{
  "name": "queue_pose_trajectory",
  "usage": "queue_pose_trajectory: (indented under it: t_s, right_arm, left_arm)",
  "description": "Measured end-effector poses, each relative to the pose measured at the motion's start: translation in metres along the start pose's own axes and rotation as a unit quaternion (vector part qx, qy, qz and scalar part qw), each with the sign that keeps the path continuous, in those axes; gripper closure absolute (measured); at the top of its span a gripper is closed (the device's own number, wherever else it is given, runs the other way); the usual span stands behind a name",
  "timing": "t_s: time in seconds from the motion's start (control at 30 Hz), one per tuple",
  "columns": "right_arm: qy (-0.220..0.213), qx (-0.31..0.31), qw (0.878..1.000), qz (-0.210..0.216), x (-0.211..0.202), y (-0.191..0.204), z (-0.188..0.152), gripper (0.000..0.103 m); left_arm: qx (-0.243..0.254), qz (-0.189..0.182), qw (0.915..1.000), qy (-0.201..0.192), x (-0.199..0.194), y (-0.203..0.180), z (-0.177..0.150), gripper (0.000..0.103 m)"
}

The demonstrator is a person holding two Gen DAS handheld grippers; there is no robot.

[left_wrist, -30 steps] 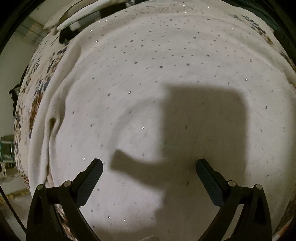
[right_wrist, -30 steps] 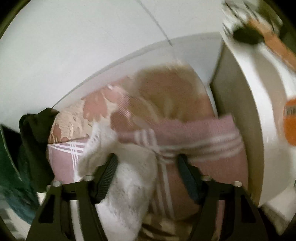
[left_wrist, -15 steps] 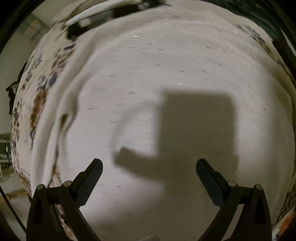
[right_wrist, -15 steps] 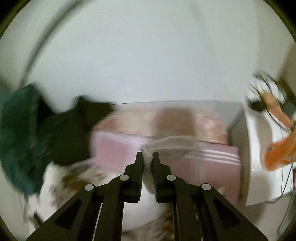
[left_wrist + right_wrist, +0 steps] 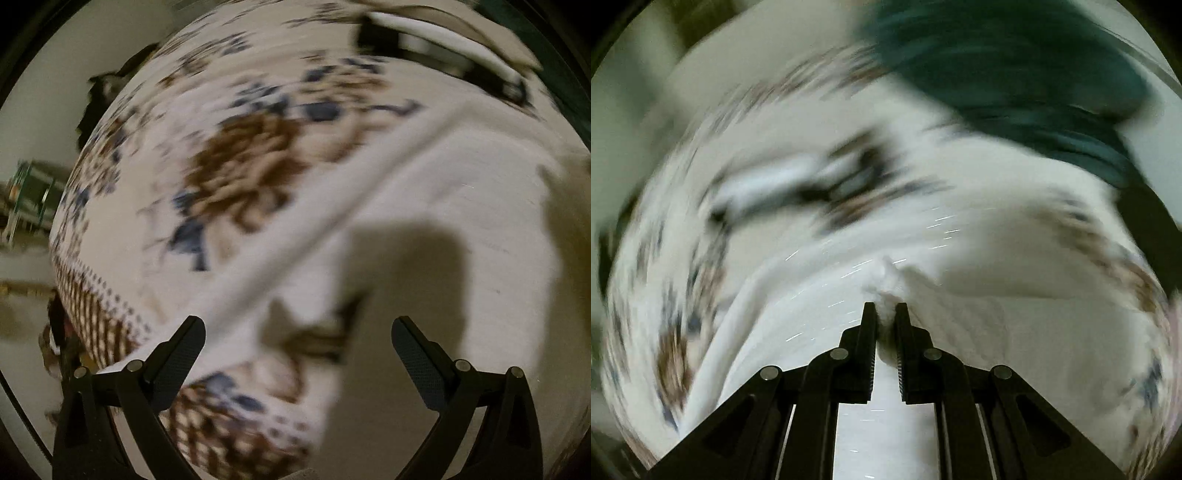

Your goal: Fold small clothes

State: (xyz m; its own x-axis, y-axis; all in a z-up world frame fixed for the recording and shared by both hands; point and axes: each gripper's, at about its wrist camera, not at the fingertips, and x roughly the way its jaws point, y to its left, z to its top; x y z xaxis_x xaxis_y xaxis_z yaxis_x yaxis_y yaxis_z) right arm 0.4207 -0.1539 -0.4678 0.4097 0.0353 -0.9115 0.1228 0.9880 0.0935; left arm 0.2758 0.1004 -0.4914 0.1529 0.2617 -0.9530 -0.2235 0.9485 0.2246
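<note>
The right gripper (image 5: 885,314) has its fingers (image 5: 868,332) pressed together on a bunched fold of a white garment (image 5: 1015,332), with a tuft of the cloth poking up just past the tips. From that pinch the white cloth spreads outward to both sides and down under the gripper body, and small bright specks on it are smeared into short streaks by motion blur. Beyond the garment lies a flowered bedspread (image 5: 676,354) with brown and blue blotches, heavily blurred. At the top right of the right wrist view, a dark teal cloth (image 5: 1015,74) sits on the bedspread, well apart from the pinched fold.

The left gripper (image 5: 297,339) hangs with its fingers (image 5: 177,365) wide apart, holding nothing. Under and between them lies the edge of the same white garment (image 5: 461,184), which runs as a straight band diagonally from the lower left up toward the upper right of the left wrist view. A dark shadow (image 5: 399,314) falls across the cloth between the fingers. To the left of that edge the bedspread (image 5: 240,166) shows a large brown flower with blue leaves, and a checked brown border runs along its lower left edge. Near the top right, a black-and-white object (image 5: 443,40) rests on the bedspread; blur hides what it is.
</note>
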Motion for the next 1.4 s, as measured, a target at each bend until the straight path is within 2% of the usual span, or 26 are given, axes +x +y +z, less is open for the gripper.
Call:
queue_pose_trajectory:
  t_s: [0.1,0.2,0.33,0.4,0.47,0.5,0.53,0.57,0.6,0.67,0.73,0.77,0.83,0.87,0.9,0.97,1.03,1.1,1.17,1.23,1.33,1.4]
  right_arm:
    - [0.01,-0.109,0.994,0.005,0.023,0.105,-0.026,0.093]
    - [0.023,-0.163,0.986,0.006,0.04,0.164,-0.05,0.093]
    - [0.06,-0.158,0.986,0.01,0.054,0.189,-0.063,0.092]
    - [0.101,-0.13,0.985,0.045,0.053,0.177,-0.06,0.088]
    - [0.138,-0.081,0.983,0.087,0.039,0.147,-0.055,0.077]
    - [0.144,-0.046,0.983,0.105,0.033,0.123,-0.053,0.067]
    - [0.142,-0.008,0.984,0.11,0.021,0.093,-0.054,0.057]
    - [0.134,0.026,0.985,0.106,0.008,0.063,-0.055,0.055]
    - [0.122,0.061,0.986,0.094,-0.005,0.029,-0.058,0.055]
    - [0.095,0.138,0.985,0.036,-0.03,-0.049,-0.067,0.055]
    - [0.071,0.201,0.977,-0.018,-0.04,-0.115,-0.074,0.055]
    - [0.066,0.223,0.972,-0.039,-0.039,-0.146,-0.078,0.055]
    - [0.064,0.234,0.967,-0.08,-0.025,-0.191,-0.088,0.055]
    - [0.081,0.231,0.965,-0.093,-0.014,-0.207,-0.097,0.055]
    - [0.115,0.235,0.961,-0.096,-0.001,-0.222,-0.114,0.055]
    - [0.162,0.251,0.952,-0.07,0.006,-0.24,-0.15,0.056]
    - [0.165,0.282,0.945,-0.026,-0.008,-0.255,-0.183,0.056]
    - [0.15,0.332,0.931,0.025,-0.024,-0.27,-0.203,0.056]
    - [0.125,0.379,0.915,0.061,-0.036,-0.286,-0.214,0.056]
    - [0.101,0.402,0.906,0.085,-0.043,-0.299,-0.216,0.056]
    - [0.083,0.421,0.897,0.105,-0.049,-0.318,-0.22,0.056]
    - [0.079,0.442,0.884,0.132,-0.048,-0.33,-0.226,0.056]
  left_arm:
    - [-0.025,0.004,0.9997,0.006,0.011,0.03,0.006,0.0]
    - [-0.043,0.006,0.9989,0.015,0.019,0.051,0.004,0.0]
    - [-0.066,0.005,0.9974,0.026,0.03,0.072,0.004,0.0]
    - [-0.074,0.002,0.9969,0.028,0.031,0.077,0.006,0.0]
    - [-0.075,0.0,0.997,0.021,0.026,0.08,0.009,0.0]
    - [-0.072,-0.002,0.9973,0.016,0.022,0.078,0.011,0.0]
    - [-0.065,-0.004,0.9978,0.007,0.017,0.074,0.015,0.0]
    - [-0.059,-0.006,0.9983,0.001,0.012,0.069,0.019,0.0]
    - [-0.048,-0.008,0.9988,-0.01,0.005,0.061,0.024,0.0]
    - [-0.024,-0.018,0.9991,-0.029,-0.007,0.039,0.035,0.0]
    - [0.005,-0.04,0.9984,-0.041,-0.019,0.001,0.047,0.0]
    - [0.018,-0.052,0.9976,-0.043,-0.024,-0.015,0.052,0.0]
    - [0.065,-0.085,0.9932,-0.046,-0.037,-0.072,0.064,0.0]
    - [0.085,-0.097,0.9904,-0.049,-0.042,-0.095,0.068,0.0]
    - [0.119,-0.108,0.9855,-0.055,-0.049,-0.128,0.071,0.0]
    - [0.178,-0.118,0.9747,-0.066,-0.062,-0.185,0.074,0.0]
    - [0.23,-0.137,0.9606,-0.073,-0.076,-0.237,0.074,0.0]
    - [0.282,-0.154,0.9436,-0.082,-0.089,-0.288,0.072,0.0]
    - [0.331,-0.171,0.924,-0.088,-0.099,-0.335,0.065,0.0]
    - [0.378,-0.193,0.9012,-0.087,-0.105,-0.375,0.055,0.0]
    - [0.454,-0.226,0.8603,-0.053,-0.102,-0.431,0.036,0.0]
    - [0.485,-0.232,0.8423,-0.035,-0.097,-0.455,0.028,0.001]
